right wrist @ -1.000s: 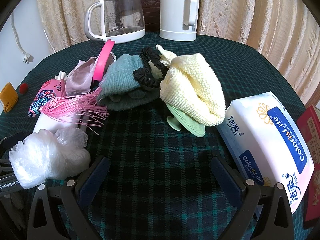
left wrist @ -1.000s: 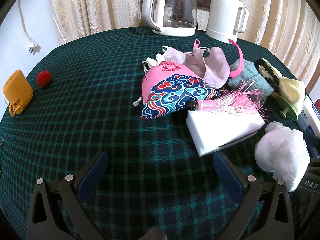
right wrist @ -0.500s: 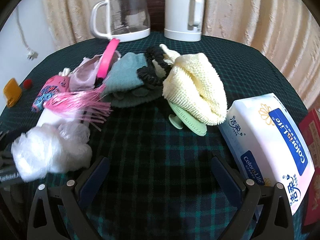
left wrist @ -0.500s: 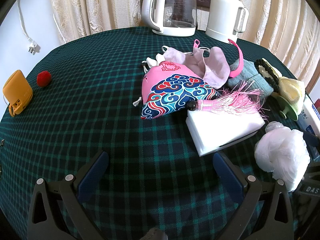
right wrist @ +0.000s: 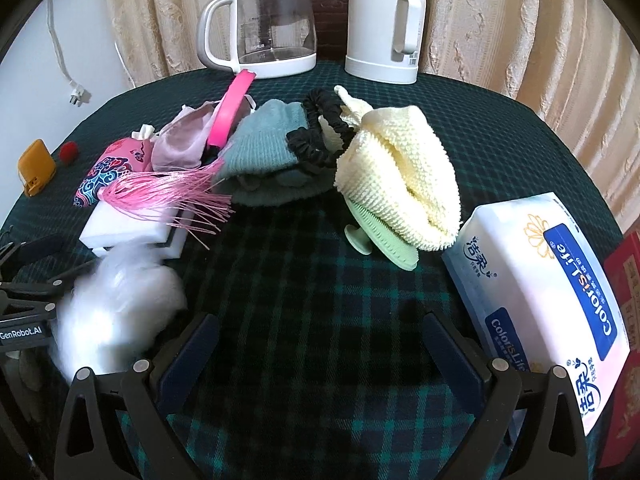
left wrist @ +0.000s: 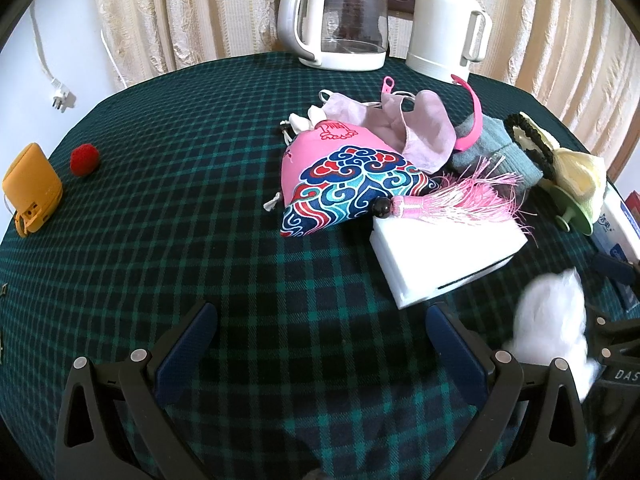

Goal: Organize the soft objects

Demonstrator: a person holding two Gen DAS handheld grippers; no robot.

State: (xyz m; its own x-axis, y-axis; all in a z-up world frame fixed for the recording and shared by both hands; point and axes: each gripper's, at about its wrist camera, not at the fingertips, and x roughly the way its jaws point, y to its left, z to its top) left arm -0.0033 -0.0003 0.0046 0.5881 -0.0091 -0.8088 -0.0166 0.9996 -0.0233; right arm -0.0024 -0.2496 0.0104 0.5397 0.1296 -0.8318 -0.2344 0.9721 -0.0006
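The soft things lie in a heap: a pink cloud-patterned pouch point(left wrist: 344, 184) with a pink tassel point(left wrist: 452, 200), pale pink masks point(left wrist: 400, 128), a teal beanie point(right wrist: 264, 148), a black scrunchie point(right wrist: 316, 132) and a cream knit cloth point(right wrist: 400, 176) over a green silicone brush point(right wrist: 380, 240). A crumpled white plastic bag point(right wrist: 116, 308) shows blurred beside my right gripper's left finger. My left gripper point(left wrist: 320, 344) is open and empty, short of the white box point(left wrist: 444, 252). My right gripper point(right wrist: 320, 352) is open over bare tablecloth.
A glass kettle point(left wrist: 340, 16) and a white thermos point(left wrist: 448, 20) stand at the back edge. An orange device point(left wrist: 30, 192) and a red ball point(left wrist: 84, 160) lie far left. A tissue pack point(right wrist: 560, 300) and a red box point(right wrist: 624, 280) lie on the right.
The white plastic bag has shifted toward the near edge and is now motion-blurred. The right wrist view has turned slightly left. The left gripper has stayed put.
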